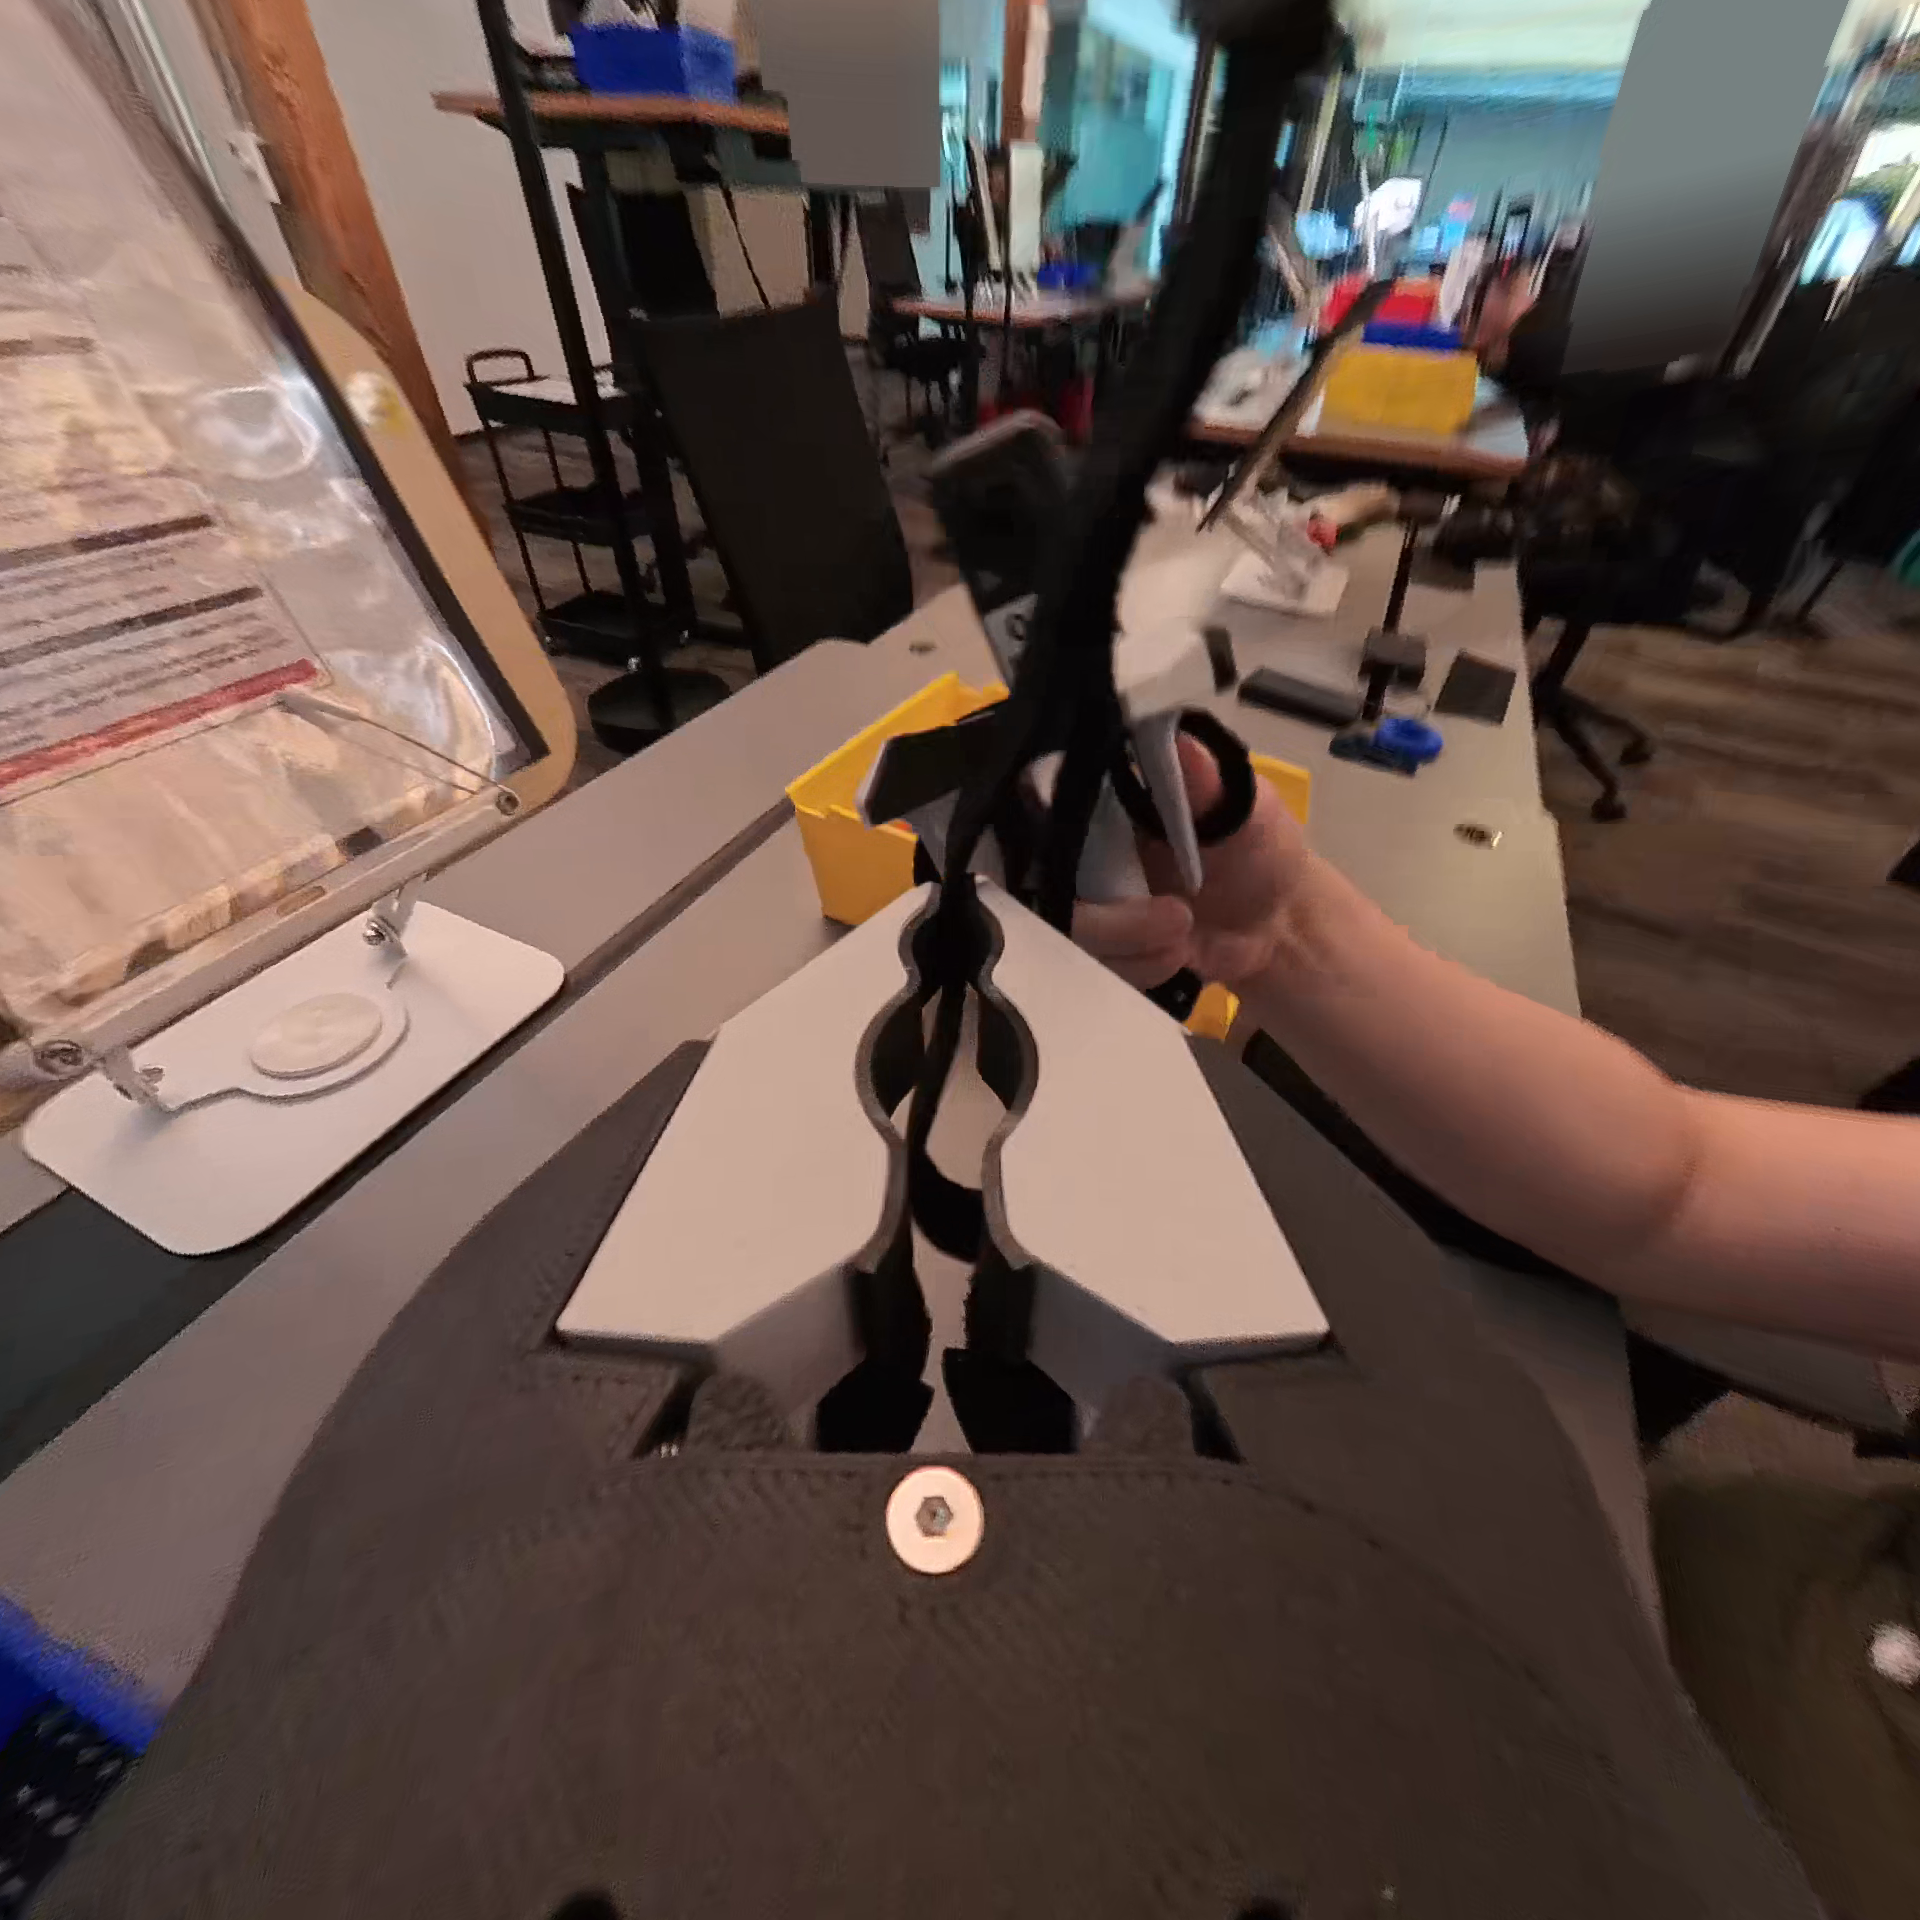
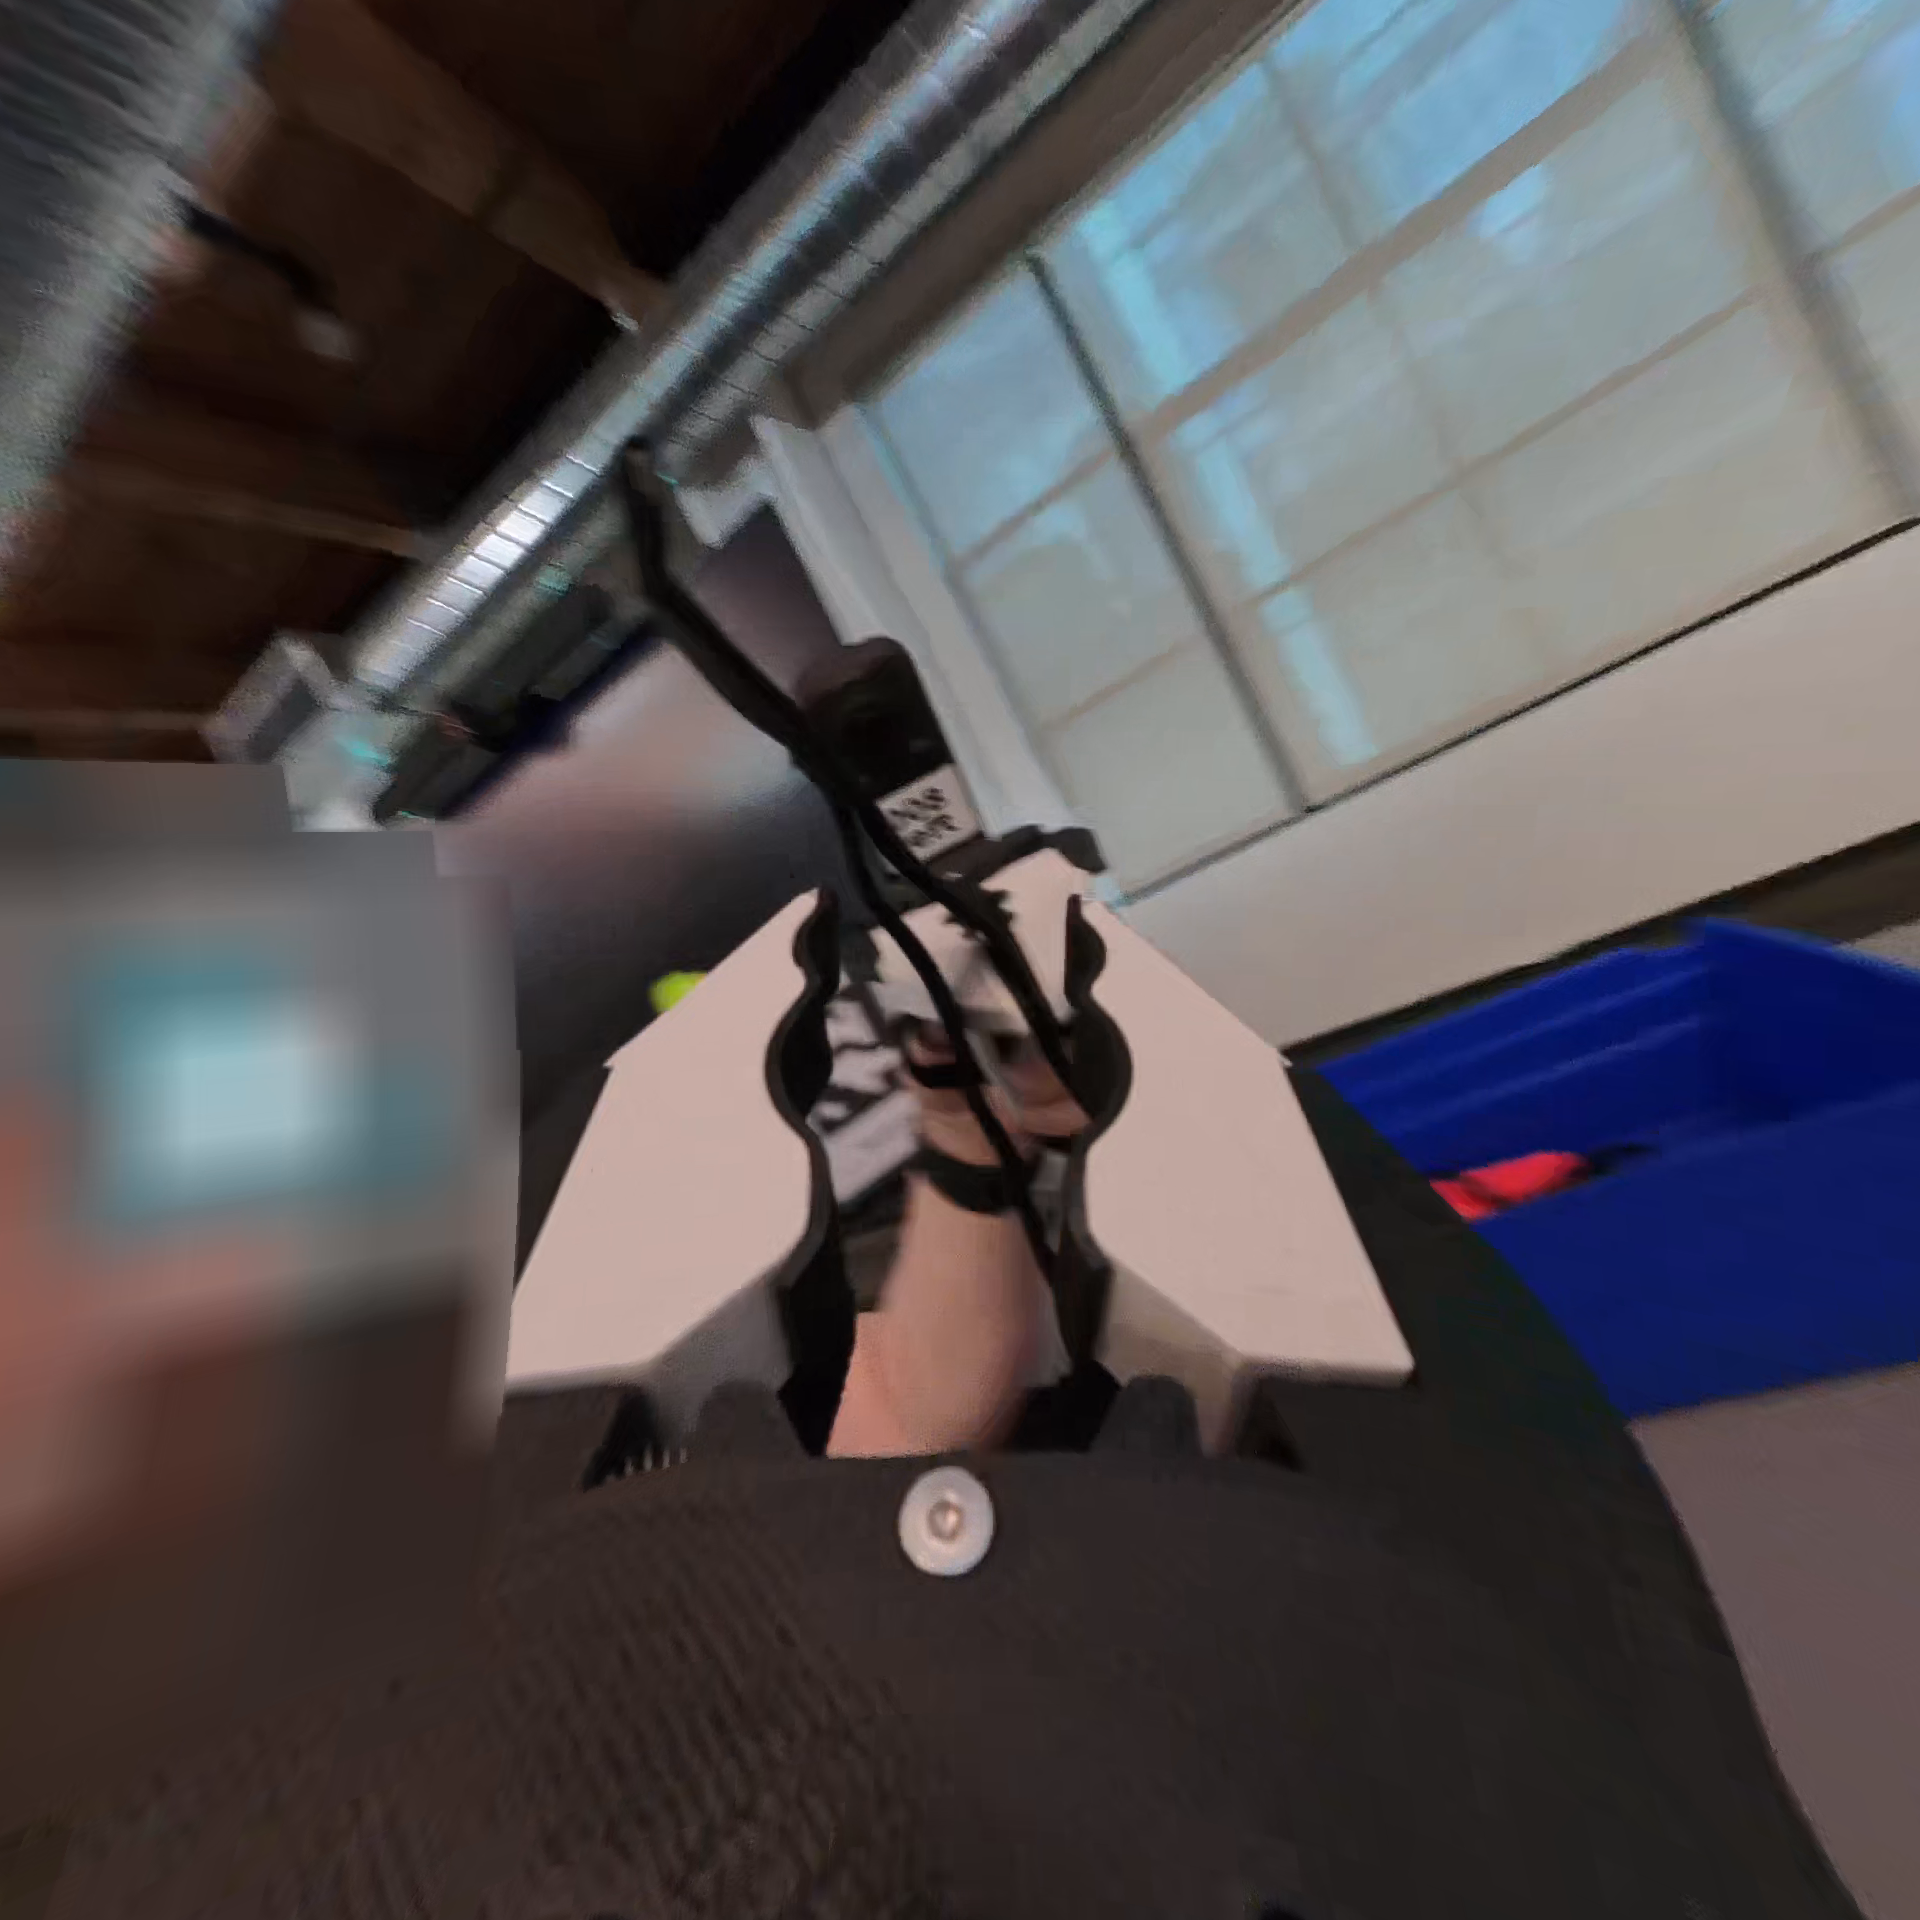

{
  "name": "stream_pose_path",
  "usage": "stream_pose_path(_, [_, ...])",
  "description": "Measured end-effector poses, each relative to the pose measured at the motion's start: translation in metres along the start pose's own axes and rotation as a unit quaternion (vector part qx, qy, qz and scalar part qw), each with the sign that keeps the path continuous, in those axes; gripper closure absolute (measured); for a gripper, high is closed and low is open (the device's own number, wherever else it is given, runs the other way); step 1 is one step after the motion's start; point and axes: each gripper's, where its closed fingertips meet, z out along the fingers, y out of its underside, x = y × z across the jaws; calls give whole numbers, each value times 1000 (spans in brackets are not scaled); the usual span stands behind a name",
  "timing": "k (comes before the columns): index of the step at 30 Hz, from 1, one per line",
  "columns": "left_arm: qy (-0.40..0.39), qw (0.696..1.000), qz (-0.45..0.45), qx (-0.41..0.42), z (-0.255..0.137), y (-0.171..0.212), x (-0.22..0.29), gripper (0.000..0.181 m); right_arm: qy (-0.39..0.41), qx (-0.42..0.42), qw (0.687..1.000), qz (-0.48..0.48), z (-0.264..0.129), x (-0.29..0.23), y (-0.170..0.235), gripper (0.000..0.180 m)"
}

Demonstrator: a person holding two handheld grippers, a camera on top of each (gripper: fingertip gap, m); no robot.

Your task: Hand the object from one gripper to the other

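The object is a bundle of black cables (image 1: 1081,582) with a black plug (image 2: 883,717) at one end. My left gripper (image 1: 951,896) is shut on the cables, which rise blurred from its fingertips. A hand (image 1: 1236,894) holds the right gripper's white body (image 1: 1164,644) just beyond, above a yellow bin. In the right wrist view the right gripper (image 2: 948,914) points upward with its jaws apart. Two cable strands (image 2: 997,1132) run loosely through the gap, and the plug hangs past the tips. Another hand (image 2: 935,1340) shows behind the gap.
A yellow bin (image 1: 862,842) stands on the grey table (image 1: 665,790). A clear sign holder (image 1: 208,623) on a white base (image 1: 343,1122) is at the left. Small black and blue parts (image 1: 1382,738) lie farther back. A blue bin (image 2: 1662,1174) is at the right. Both grippers' tips are close together, under 4 cm apart.
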Motion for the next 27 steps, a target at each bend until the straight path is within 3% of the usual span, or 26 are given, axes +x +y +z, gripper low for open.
stream_pose_path(1, [2,1000,-21,16,-5,-5,-3,181,37,-3,998,-50,-1,5,-2,136])
stream_pose_path(6, [17,988,-133,81,-30,-21,-26,181,121,1,956,-268,-3,-1,-13,129])
stream_pose_path(12, [53,969,-208,121,-48,-29,-38,181,69,-128,912,-384,21,-15,41,140])
stream_pose_path(16, [54,972,-199,113,-45,-27,-34,181,71,-144,903,-398,34,-10,55,139])
stream_pose_path(21, [50,978,-180,91,-35,-22,-28,181,64,-127,922,-361,39,-10,53,140])
stream_pose_path(24, [42,981,-171,82,-31,-19,-27,181,35,-107,941,-318,40,-19,49,147])
stream_pose_path(27, [53,982,-171,67,-27,-15,-23,181,25,-110,951,-287,36,-20,47,174])
